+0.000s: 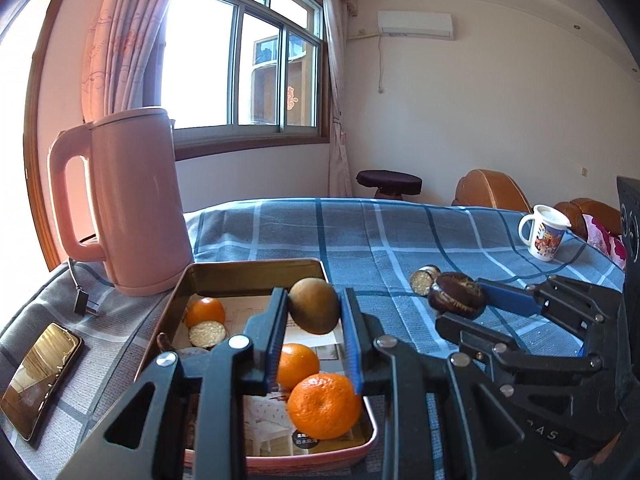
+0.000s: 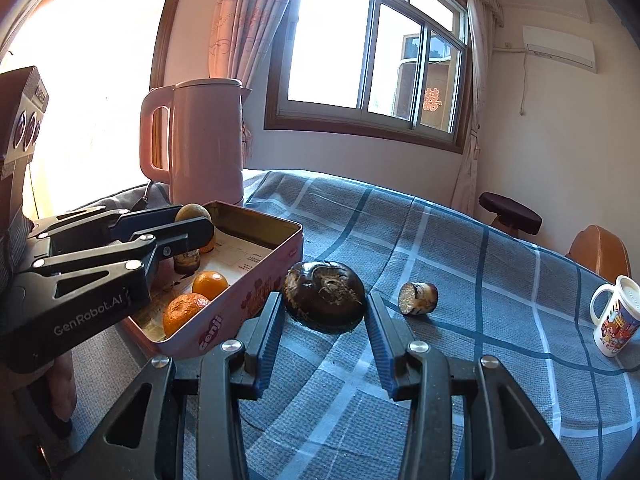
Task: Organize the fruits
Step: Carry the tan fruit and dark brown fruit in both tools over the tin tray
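A: Where's the left gripper [image 1: 314,312]?
B: Over the tin [image 1: 248,270], clamped on a brown fruit [image 1: 314,306].
A: And the right gripper [image 2: 324,320]?
B: Spread wide around the dark fruit [image 2: 324,296] on the tablecloth [image 2: 460,280].

Premises: a lived-in room of a private home. Evidence: a sliding window [image 2: 376,60] with pink patterned curtains [image 1: 116,40] and a red paper decoration stuck on the glass; a wall-mounted air conditioner [image 1: 416,26] with its cable run down the plaster wall; brown leather seats [image 1: 492,194] and a dark round stool [image 1: 389,184] along the far side. The desk [image 2: 460,272] carries a blue checked cloth, on which stand a pink kettle [image 1: 136,200], a cartoon-printed mug [image 1: 544,236], a phone [image 1: 40,376] and a tin of fruit [image 1: 248,276].
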`<state>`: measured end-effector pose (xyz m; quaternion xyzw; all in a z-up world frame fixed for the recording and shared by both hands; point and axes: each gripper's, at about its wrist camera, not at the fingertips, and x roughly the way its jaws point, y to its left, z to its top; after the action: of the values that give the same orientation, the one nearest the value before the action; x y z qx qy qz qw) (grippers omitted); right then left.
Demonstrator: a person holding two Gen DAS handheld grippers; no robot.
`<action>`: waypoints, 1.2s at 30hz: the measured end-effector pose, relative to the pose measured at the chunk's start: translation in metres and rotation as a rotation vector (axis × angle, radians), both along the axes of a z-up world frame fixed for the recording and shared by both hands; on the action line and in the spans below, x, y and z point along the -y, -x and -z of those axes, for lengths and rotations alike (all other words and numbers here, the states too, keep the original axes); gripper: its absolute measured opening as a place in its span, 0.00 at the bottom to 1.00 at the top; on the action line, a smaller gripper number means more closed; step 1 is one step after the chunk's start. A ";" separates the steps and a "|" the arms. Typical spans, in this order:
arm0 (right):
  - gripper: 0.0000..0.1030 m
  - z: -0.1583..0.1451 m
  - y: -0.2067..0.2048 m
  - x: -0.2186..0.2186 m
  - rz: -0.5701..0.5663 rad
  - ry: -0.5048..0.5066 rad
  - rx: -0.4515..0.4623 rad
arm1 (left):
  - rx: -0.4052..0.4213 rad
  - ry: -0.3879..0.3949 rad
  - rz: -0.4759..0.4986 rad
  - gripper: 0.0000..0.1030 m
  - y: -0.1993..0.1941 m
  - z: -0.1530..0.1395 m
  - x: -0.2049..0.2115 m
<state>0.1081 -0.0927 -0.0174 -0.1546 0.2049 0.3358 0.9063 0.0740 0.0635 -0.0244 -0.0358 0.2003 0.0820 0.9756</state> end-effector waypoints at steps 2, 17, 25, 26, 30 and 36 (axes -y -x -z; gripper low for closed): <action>0.42 0.000 0.000 -0.006 -0.010 0.006 0.001 | -0.002 0.006 -0.010 0.27 0.001 -0.001 -0.006; 0.42 -0.001 0.004 -0.046 -0.075 0.029 -0.003 | -0.052 0.030 -0.074 0.27 0.001 0.007 -0.036; 0.42 0.005 0.004 -0.061 -0.099 0.046 -0.019 | -0.083 0.049 -0.094 0.27 0.000 0.013 -0.048; 0.42 0.005 0.004 -0.063 -0.101 0.049 -0.022 | -0.087 0.051 -0.097 0.27 0.000 0.013 -0.050; 0.42 0.010 0.002 -0.070 -0.108 0.060 -0.036 | -0.106 0.061 -0.096 0.27 -0.001 0.015 -0.056; 0.42 0.013 -0.001 -0.081 -0.125 0.084 -0.050 | -0.128 0.061 -0.092 0.27 -0.004 0.016 -0.057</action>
<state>0.1088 -0.0122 -0.0308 -0.1968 0.2312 0.3866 0.8708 0.0781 0.1207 -0.0405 -0.0695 0.2626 0.1229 0.9545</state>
